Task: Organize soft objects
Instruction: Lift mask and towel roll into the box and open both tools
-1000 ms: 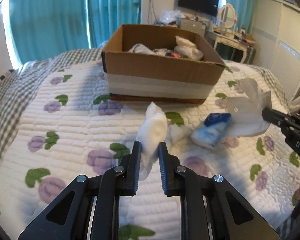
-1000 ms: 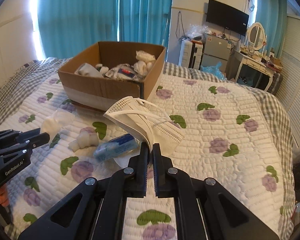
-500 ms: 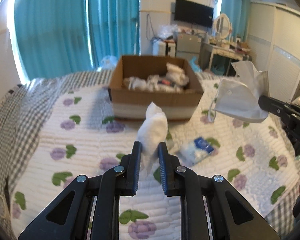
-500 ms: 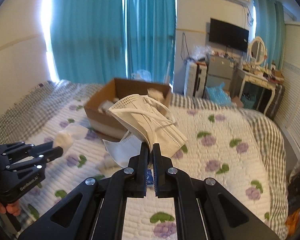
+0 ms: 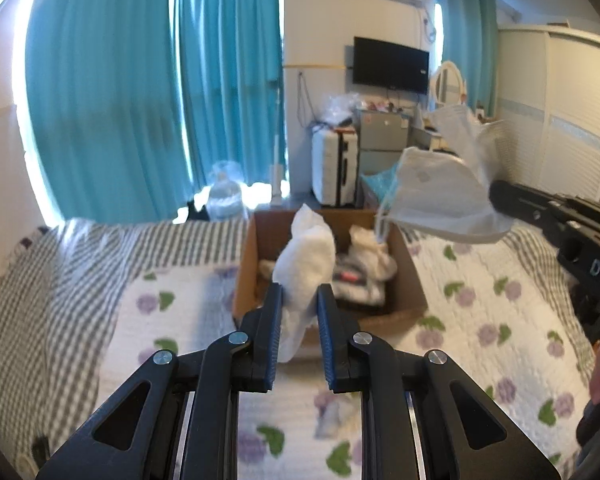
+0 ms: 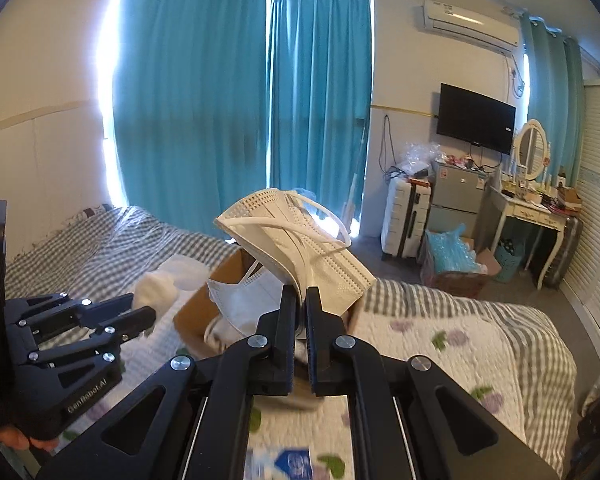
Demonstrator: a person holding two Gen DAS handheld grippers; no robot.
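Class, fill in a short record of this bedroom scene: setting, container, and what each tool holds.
setting: bed with floral quilt
container: open cardboard box on the bed, soft items already inside
left tool: shut on a white fluffy wad, held in the air
right tool: shut on white face masks, held in the air
backdrop: teal curtains

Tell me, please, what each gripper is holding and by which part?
Left tongs pinch the white fluffy wad at its lower part; right tongs clamp the face masks by their lower edge.
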